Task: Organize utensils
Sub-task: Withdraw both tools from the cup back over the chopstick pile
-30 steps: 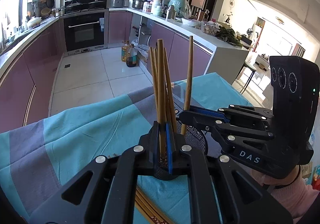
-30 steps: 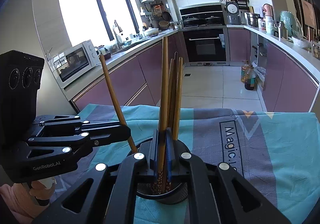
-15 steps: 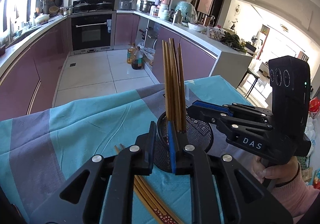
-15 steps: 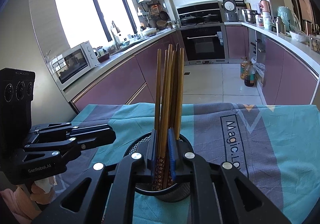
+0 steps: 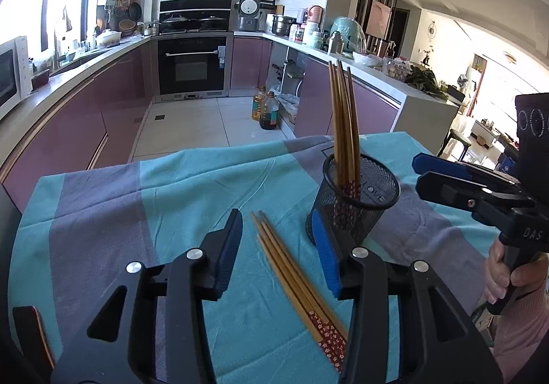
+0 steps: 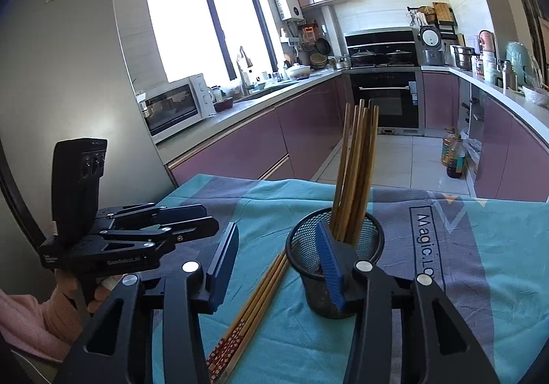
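Note:
A black mesh cup (image 5: 360, 209) (image 6: 372, 236) stands on the teal-and-grey tablecloth (image 5: 206, 185), with several wooden chopsticks (image 5: 343, 116) (image 6: 357, 161) upright in it. More loose chopsticks (image 5: 295, 281) (image 6: 260, 295) lie flat on the cloth left of the cup. My left gripper (image 5: 277, 224) (image 6: 211, 217) hovers over the loose ones, its jaws opening and gripping nothing. My right gripper (image 6: 277, 231) (image 5: 420, 173) sits just short of the cup, its jaws also opening and empty, the right finger in front of the cup's wall.
A hand in a pink sleeve (image 5: 514, 281) holds the right gripper's handle. The table's far edge drops to a tiled floor with oil bottles (image 5: 267, 109). Purple cabinets, an oven (image 5: 192, 65) and a microwave (image 6: 171, 109) stand beyond. A dark flat object (image 5: 31, 332) lies at the near left.
Both grippers were shut on chopsticks over the cup; they let go, opened and drew back. The released chopsticks now stand in the cup, and the loose ones came into view.

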A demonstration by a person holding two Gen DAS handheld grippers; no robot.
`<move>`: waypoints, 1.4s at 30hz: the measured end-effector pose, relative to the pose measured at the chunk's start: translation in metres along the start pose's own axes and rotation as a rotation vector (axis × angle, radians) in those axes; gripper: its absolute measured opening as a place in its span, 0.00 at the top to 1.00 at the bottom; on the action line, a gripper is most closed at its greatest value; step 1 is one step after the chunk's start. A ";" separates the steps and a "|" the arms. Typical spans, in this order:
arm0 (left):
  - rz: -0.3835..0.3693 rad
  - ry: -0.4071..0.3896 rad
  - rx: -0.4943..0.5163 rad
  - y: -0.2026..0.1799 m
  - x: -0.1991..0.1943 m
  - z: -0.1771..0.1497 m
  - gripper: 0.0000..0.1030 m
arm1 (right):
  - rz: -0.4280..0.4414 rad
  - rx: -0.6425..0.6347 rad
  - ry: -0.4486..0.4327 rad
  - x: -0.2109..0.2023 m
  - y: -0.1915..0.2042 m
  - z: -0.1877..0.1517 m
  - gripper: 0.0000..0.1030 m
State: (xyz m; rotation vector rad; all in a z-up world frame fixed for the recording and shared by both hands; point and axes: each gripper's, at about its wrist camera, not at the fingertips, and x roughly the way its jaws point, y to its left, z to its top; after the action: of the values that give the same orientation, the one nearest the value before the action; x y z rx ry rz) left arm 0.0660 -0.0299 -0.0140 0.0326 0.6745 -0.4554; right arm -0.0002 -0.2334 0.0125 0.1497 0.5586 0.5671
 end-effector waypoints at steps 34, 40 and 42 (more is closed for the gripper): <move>0.031 0.256 0.003 -0.020 0.064 -0.093 0.58 | 0.002 0.118 0.248 0.069 -0.001 -0.075 0.54; 0.039 0.258 -0.002 -0.018 0.065 -0.093 0.59 | -0.011 0.102 0.266 0.078 0.005 -0.076 0.54; 0.045 0.258 -0.008 -0.016 0.065 -0.093 0.61 | -0.020 0.091 0.272 0.080 0.008 -0.077 0.54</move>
State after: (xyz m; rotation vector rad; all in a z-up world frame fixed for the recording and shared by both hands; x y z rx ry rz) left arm 0.0486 -0.0538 -0.1248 0.1000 0.9274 -0.4092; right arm 0.0111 -0.1841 -0.0867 0.1539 0.8501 0.5461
